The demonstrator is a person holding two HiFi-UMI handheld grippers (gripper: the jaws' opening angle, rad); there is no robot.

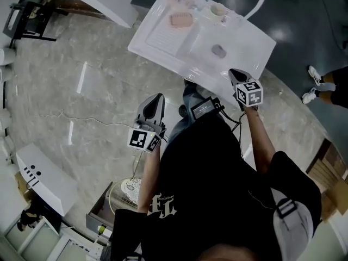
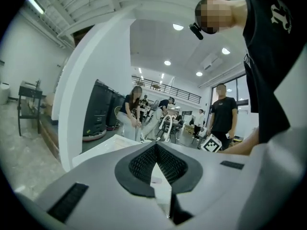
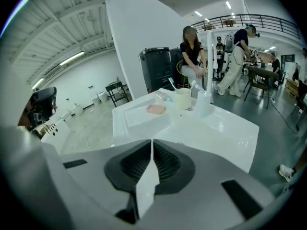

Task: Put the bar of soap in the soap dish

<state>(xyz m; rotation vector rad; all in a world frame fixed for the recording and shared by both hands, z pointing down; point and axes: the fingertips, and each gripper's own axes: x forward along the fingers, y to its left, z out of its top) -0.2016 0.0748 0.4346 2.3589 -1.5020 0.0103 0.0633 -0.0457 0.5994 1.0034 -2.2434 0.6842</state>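
- Your left gripper [image 1: 156,99] has its jaws clenched together, with nothing between the ribbed black pads [image 2: 144,163]. It hangs over the grey marbled floor [image 1: 81,91], short of the white moulded sink unit [image 1: 250,42].
- Your right gripper [image 1: 235,73] is likewise closed tight on nothing, its pads meeting along one line in the right gripper view. Its tip sits at the sink unit's near edge.
- The pink oval bar of soap [image 1: 181,19] lies on the ribbed draining side of the sink unit, well apart from both grippers.
- A cream-coloured cup [image 1: 217,10] stands near the soap, on the tap side.
- You cannot tell from these views whether a dish lies under the soap.
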